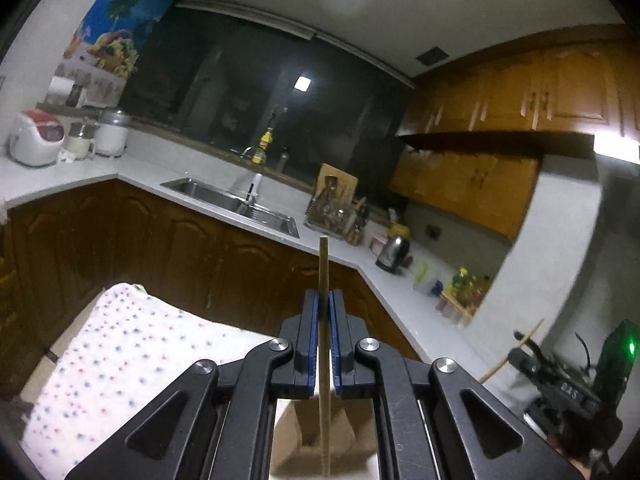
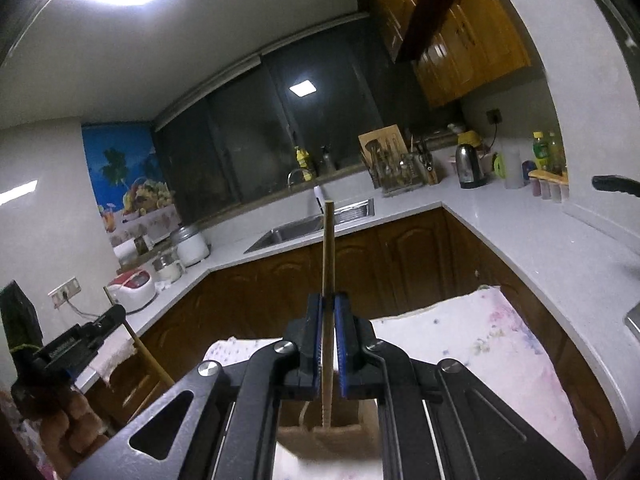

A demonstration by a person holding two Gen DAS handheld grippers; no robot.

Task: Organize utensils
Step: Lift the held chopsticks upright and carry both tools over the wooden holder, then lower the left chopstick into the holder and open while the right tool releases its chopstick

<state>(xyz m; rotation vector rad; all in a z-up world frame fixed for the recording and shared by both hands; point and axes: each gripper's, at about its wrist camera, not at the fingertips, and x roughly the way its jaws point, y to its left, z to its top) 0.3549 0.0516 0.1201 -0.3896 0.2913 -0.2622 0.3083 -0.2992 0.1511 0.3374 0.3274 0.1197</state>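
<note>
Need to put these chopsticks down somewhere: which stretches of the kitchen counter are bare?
Bare: the counter between sink and dish rack, and the long run nearer the camera past the bottles. Crowded: the corner around the rice cooker and jars, and around the kettle.

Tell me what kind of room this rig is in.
A home kitchen, most likely: a steel sink set in an L-shaped counter, wooden wall cabinets, and a kettle near a drying rack.
</note>
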